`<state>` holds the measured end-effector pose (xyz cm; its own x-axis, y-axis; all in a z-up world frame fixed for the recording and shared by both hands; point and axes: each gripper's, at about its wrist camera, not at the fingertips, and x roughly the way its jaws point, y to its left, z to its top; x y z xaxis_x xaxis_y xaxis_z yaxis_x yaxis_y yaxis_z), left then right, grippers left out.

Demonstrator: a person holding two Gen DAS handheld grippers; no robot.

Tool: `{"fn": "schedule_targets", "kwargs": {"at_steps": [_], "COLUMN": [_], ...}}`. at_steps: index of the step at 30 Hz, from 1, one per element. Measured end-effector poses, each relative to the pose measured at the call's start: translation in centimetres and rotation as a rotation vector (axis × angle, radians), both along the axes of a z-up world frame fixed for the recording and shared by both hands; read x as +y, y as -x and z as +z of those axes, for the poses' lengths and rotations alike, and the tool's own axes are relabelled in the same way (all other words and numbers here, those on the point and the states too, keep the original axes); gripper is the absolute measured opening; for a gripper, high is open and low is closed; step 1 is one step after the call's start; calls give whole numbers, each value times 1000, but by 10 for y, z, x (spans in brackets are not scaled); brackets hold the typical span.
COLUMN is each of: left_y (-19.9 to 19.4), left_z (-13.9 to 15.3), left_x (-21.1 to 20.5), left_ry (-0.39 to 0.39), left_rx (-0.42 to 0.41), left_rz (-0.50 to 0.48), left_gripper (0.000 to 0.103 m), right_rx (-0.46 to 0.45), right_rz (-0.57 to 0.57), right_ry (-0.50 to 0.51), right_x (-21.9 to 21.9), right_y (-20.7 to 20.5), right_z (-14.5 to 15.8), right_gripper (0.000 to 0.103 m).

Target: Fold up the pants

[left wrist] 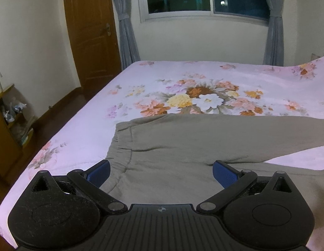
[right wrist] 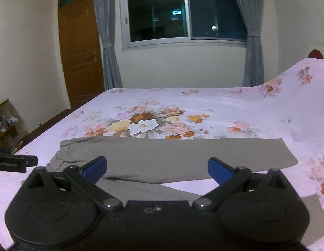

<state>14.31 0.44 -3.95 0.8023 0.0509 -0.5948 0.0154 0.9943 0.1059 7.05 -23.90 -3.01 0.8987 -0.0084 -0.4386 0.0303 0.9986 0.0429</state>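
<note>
The left tongs [left wrist: 161, 172] are spread wide with nothing between their blue pads [left wrist: 99, 172], held low over the waistband end of the pants [left wrist: 183, 142]. The right tongs [right wrist: 157, 168] are likewise released, blue pads [right wrist: 95, 168] apart and gripping nothing, poised above the spot where the two legs split. At the left edge of the right wrist view, a black piece of the left tongs shows just beside the pants' waistband.

The grey-green pants lie flat on the bed [left wrist: 82, 133], near its front edge, waistband towards the bed's left side and legs running to the right. One leg lies straight across; the other angles away from it towards the front, leaving a wedge of bedspread between them.

Beyond the pants, the bedspread's big flower print [right wrist: 145, 123] sits in the middle of the bed. Past the bed's far side stand a window [right wrist: 183, 14] with grey curtains [right wrist: 107, 41], and a brown door [right wrist: 80, 52] off the bed's far left corner.
</note>
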Motion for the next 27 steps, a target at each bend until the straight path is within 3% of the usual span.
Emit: {"fn": "schedule_targets", "kwargs": {"at_steps": [14,27], "left_y": [-81,-172], "left_z": [-26,-74], "left_x": [15,38], "left_ry": [-3,-24], "left_rx": [38,94], "left_rz": [24,77], "left_gripper": [103,103], "right_rx": [18,88], "right_rz": [87,186], "right_ry": [28,16], "right_x": [18,28], "right_y": [-74,-158], "right_z": [-21,-62], "right_gripper": [102,98]}}
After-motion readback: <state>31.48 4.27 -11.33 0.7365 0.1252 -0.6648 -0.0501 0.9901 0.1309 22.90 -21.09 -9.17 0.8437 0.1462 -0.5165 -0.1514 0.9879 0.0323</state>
